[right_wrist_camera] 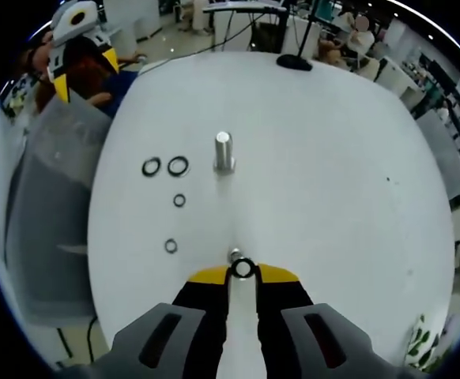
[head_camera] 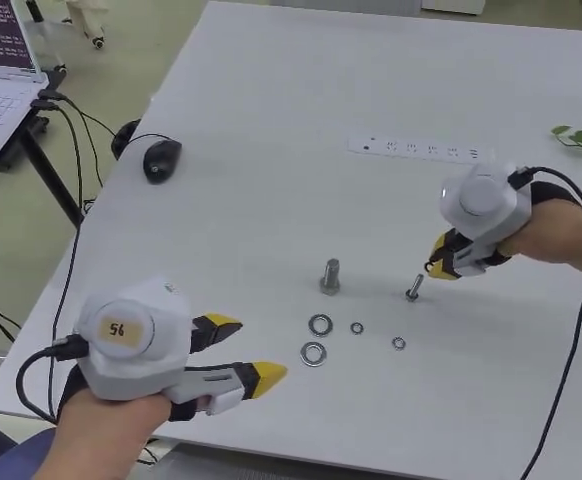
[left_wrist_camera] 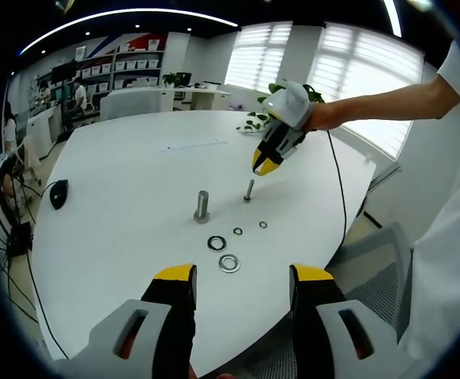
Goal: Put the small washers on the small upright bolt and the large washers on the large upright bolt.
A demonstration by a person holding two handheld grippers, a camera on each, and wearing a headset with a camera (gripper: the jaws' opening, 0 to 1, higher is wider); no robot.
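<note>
On the white bench [head_camera: 271,120] the large bolt [head_camera: 330,277] stands upright near the middle, and the small bolt [head_camera: 414,289] stands upright to its right. In front of the large bolt two large washers [head_camera: 320,324] lie flat, just beside each other. To their right two small washers [head_camera: 357,328] lie flat, apart from one another. The right claw [head_camera: 436,265] hangs just above the small bolt, clenched on a third small washer [right_wrist_camera: 243,268]. In the right gripper view this ring sits between the yellow tips, right over the bolt's top; whether it touches the bolt cannot be told. The left claw [head_camera: 243,350] is released, its jaws wide apart and empty, low over the near edge of the bench and pointing toward the large washers. A mouse [head_camera: 161,158] and a power strip [head_camera: 421,150] lie farther back.
</note>
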